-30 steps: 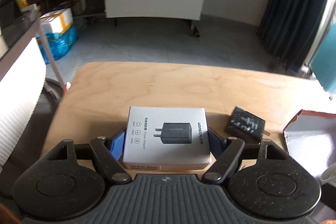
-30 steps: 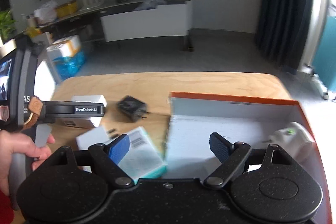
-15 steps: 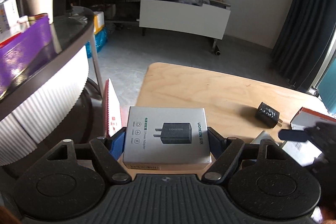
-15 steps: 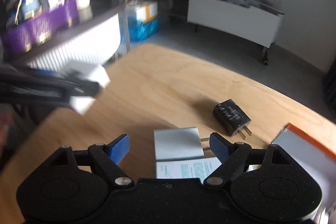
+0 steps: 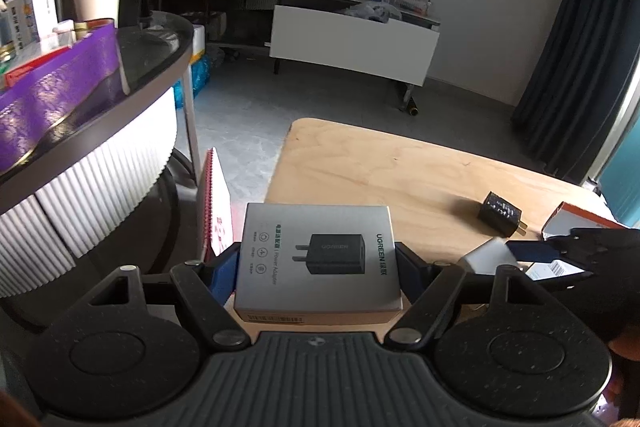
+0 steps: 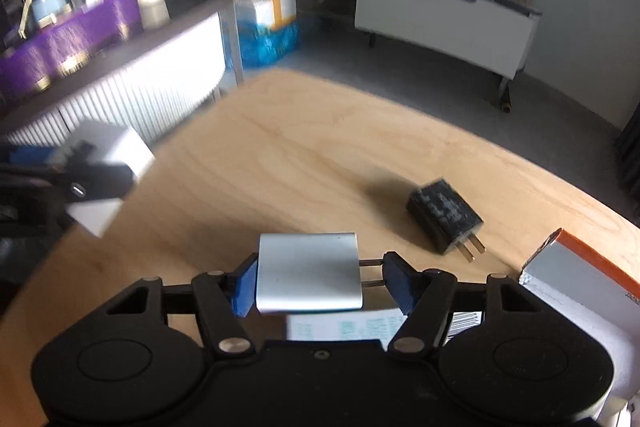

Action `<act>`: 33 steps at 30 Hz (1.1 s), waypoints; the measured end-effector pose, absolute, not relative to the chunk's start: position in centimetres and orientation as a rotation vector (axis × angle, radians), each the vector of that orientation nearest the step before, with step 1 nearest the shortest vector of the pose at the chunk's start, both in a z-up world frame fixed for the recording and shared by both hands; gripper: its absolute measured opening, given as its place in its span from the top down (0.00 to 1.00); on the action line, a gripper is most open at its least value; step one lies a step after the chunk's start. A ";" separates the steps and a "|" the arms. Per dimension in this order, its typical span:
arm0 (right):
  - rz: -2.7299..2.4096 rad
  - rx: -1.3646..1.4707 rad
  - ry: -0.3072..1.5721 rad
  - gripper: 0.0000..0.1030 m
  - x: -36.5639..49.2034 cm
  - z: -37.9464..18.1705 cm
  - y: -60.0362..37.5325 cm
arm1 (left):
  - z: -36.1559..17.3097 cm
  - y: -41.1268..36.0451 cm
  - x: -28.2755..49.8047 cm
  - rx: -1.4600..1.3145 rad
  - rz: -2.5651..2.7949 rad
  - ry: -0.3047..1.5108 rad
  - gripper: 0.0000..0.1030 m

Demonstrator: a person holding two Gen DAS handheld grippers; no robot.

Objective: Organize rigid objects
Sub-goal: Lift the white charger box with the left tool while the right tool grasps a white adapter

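Observation:
My left gripper (image 5: 316, 267) is shut on a white UGREEN power adapter box (image 5: 316, 259), held above the left edge of the wooden table (image 5: 400, 171). The box and left gripper also show at the left of the right wrist view (image 6: 104, 163). My right gripper (image 6: 320, 281) is shut on a white charger (image 6: 308, 271) with its prongs against the right finger, just above the table. It shows in the left wrist view too (image 5: 488, 259). A black charger (image 6: 444, 219) lies on the table to the right.
An orange-edged white box (image 6: 576, 279) stands at the right of the table. A teal-printed white carton (image 6: 352, 327) lies under my right gripper. A curved counter with a purple box (image 5: 60, 95) stands to the left, with a red-edged notebook (image 5: 216, 203) beside the table.
My right gripper has closed around the white charger. My left gripper has kept the box and the view has shifted only slightly.

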State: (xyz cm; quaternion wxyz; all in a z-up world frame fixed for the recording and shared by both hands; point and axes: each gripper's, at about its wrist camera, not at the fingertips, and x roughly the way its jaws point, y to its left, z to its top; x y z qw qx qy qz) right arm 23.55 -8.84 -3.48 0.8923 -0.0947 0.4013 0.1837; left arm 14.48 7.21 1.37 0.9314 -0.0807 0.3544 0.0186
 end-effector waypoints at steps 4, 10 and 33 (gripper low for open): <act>0.367 -0.153 0.757 0.24 21.5 -1.0 -9.0 | 2.2 6.8 13.4 -0.161 0.053 0.705 0.24; 0.339 -0.122 0.684 0.24 17.4 2.6 -10.2 | 3.9 5.1 11.2 -0.161 0.053 0.674 0.24; 0.124 0.026 0.587 0.24 3.7 7.5 -19.7 | 6.7 -3.2 5.6 -0.127 -0.113 0.645 0.24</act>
